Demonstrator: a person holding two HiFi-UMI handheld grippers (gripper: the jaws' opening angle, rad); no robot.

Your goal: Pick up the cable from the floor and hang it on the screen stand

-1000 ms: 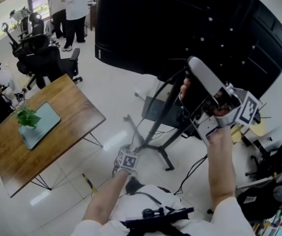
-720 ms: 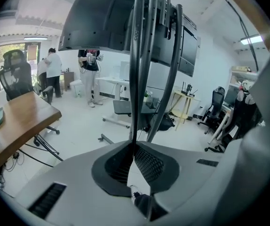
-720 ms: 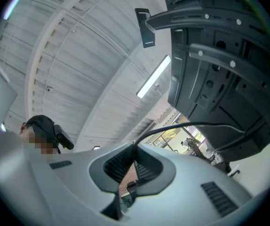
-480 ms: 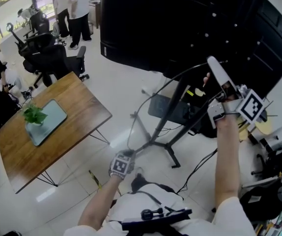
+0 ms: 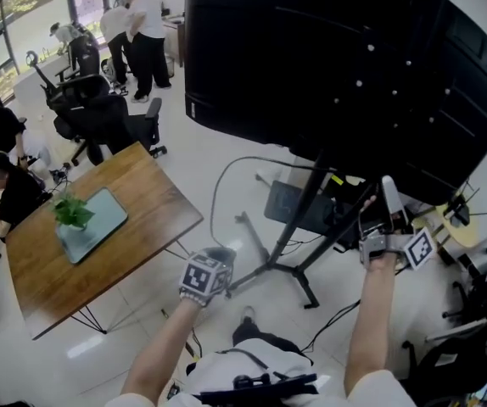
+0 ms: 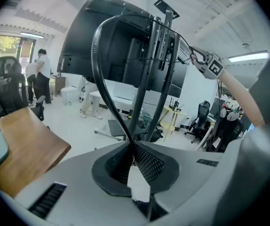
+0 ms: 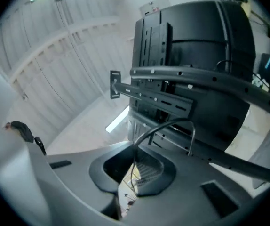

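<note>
Left claw (image 5: 219,255): its jaws have just been closing; I am pinching the cable (image 5: 226,170) low, near the screen stand (image 5: 298,227).
Right claw (image 5: 387,195): I am clamping the same cable beside the stand's post.
Cable: it is arching between both claws.
Technique: I am judging that keeping both grips tight and lifting the loop over a stand bracket is working best.

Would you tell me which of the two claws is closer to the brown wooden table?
The left claw, shut on the thin black cable, beside the brown wooden table; the right claw grips the same cable beyond the black screen stand.
</note>
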